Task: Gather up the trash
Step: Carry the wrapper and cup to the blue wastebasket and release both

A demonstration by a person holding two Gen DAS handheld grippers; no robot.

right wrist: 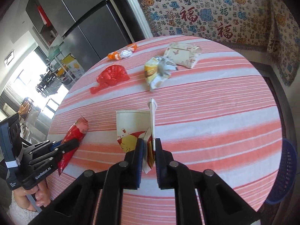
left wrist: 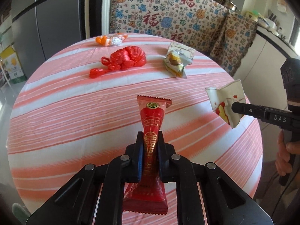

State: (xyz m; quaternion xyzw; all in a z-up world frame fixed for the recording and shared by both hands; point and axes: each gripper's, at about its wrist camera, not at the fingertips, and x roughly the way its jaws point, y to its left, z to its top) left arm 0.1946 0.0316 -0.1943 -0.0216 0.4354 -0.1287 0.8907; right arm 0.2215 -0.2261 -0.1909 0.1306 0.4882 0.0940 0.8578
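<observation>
Left gripper (left wrist: pixel 150 150) clamps red wrapper (left wrist: pixel 152 120), frame centre; right gripper (right wrist: pixel 149 150) clamps crushed paper cup (right wrist: pixel 131 129), lower centre. Red bag (left wrist: pixel 124 59) on bench (left wrist: pixel 75 112), upper left.

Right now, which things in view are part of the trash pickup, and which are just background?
Job:
red snack wrapper, in left gripper
crushed paper cup, in right gripper
red plastic bag
orange candy wrapper
food wrapper
blue basket

Background:
fridge
patterned cloth

The blue basket (right wrist: pixel 285 172) is cut off by the table's (right wrist: pixel 206 101) rim and the picture's dark edge.
</observation>
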